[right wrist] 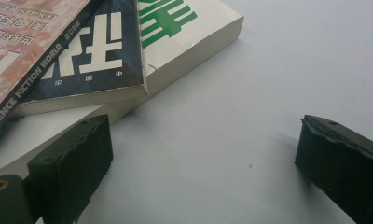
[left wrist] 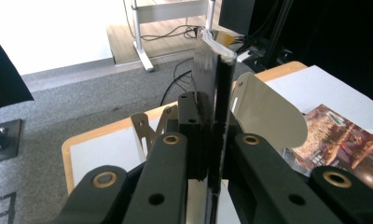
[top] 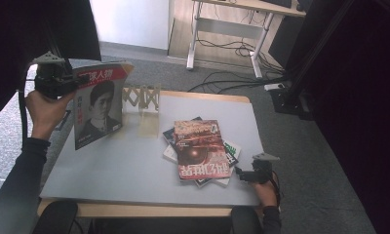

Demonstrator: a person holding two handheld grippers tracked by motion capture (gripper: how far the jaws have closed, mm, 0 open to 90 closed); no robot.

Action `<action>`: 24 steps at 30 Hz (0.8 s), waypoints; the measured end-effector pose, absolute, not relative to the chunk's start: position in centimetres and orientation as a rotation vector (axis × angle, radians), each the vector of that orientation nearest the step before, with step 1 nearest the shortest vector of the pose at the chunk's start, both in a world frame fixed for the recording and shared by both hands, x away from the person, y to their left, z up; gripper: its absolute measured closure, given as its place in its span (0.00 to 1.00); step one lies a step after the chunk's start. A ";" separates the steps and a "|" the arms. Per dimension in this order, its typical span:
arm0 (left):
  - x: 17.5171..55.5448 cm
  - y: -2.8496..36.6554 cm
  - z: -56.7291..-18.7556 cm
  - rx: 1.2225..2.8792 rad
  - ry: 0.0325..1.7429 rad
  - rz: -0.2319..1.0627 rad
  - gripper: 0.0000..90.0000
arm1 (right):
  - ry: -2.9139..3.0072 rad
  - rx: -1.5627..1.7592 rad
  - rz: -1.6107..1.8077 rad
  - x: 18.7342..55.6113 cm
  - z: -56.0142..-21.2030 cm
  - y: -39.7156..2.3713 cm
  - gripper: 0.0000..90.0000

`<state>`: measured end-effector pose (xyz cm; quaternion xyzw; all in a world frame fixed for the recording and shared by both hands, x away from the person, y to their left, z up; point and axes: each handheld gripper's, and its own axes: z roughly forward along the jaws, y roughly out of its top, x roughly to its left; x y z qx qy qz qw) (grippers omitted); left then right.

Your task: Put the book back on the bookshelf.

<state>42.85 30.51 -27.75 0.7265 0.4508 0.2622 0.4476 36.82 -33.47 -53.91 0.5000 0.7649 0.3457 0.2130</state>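
Left gripper (top: 68, 85), at upper left of the high view, clamps an upright magazine (top: 98, 102) by its edge. Right gripper (right wrist: 203, 158), jaws wide apart and holding nothing, rests beside the book stack (top: 200, 148) at lower right.

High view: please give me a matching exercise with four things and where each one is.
Things:
1. portrait magazine
2. red magazine
3. wooden rack
4. right hand-held gripper

Places or states:
A. on top of the book pile
B. at the table's far edge
C. held upright by the left hand-held gripper
D. open, beside the pile

Pairs: 1-C, 2-A, 3-B, 4-D
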 end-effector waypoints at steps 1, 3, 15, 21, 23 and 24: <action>43.0 30.4 -27.8 1.795 1.116 0.654 0.97 | 2.123 1.388 0.960 36.8 -53.9 -33.5 0.04; 43.3 30.1 -27.9 1.788 1.113 0.668 0.97 | 2.123 1.388 0.960 36.8 -53.9 -33.5 0.03; 44.1 29.6 -29.7 1.733 1.100 0.719 0.96 | 2.121 1.387 0.961 36.8 -53.9 -33.5 0.04; 43.5 30.5 -30.7 1.729 1.099 0.707 0.96 | 2.123 1.386 0.960 36.8 -53.9 -33.5 0.04; 43.3 30.9 -31.0 1.728 1.106 0.702 0.96 | 2.123 1.386 0.960 36.8 -53.9 -33.5 0.04; 43.1 31.1 -31.1 1.721 1.105 0.697 0.96 | 2.123 1.386 0.960 36.8 -53.9 -33.5 0.04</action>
